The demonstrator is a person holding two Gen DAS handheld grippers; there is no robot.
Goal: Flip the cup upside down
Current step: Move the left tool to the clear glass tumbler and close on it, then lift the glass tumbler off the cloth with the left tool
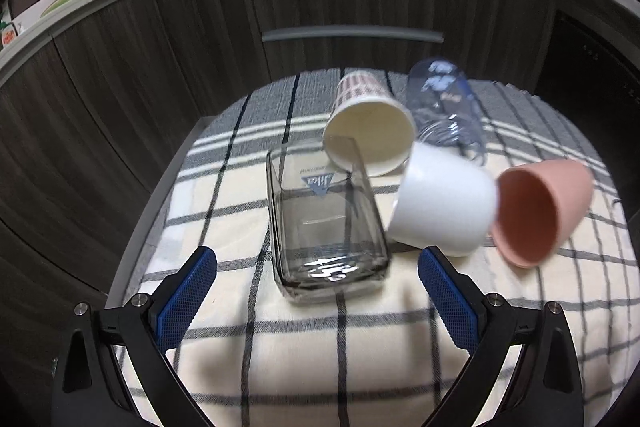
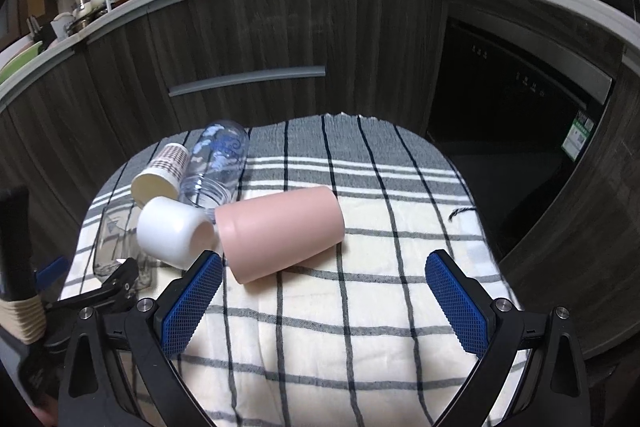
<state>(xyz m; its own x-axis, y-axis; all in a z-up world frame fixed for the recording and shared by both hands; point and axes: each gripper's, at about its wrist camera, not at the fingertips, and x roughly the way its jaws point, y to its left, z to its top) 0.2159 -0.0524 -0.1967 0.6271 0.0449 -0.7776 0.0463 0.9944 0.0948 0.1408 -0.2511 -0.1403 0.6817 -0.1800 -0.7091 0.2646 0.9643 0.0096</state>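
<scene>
Several cups lie on their sides on a checked cloth (image 1: 320, 347). A square smoky glass (image 1: 326, 223) lies straight ahead of my left gripper (image 1: 318, 267), which is open with the glass base just beyond its blue pads. Behind it lie a paper cup (image 1: 368, 131), a white cup (image 1: 444, 203), a pink cup (image 1: 540, 211) and a clear plastic cup with blue print (image 1: 444, 99). My right gripper (image 2: 324, 275) is open and empty, with the pink cup (image 2: 280, 231) just beyond its left pad. The white cup (image 2: 172, 231), paper cup (image 2: 160, 175), clear cup (image 2: 216, 163) and glass (image 2: 116, 239) sit to its left.
Dark wood kitchen cabinets (image 2: 256, 35) with a grey drawer handle (image 2: 246, 81) stand behind the table. A dark appliance (image 2: 516, 131) is at the right. The left gripper's body (image 2: 100, 291) shows at the lower left of the right wrist view. The table edge (image 1: 148, 211) runs on the left.
</scene>
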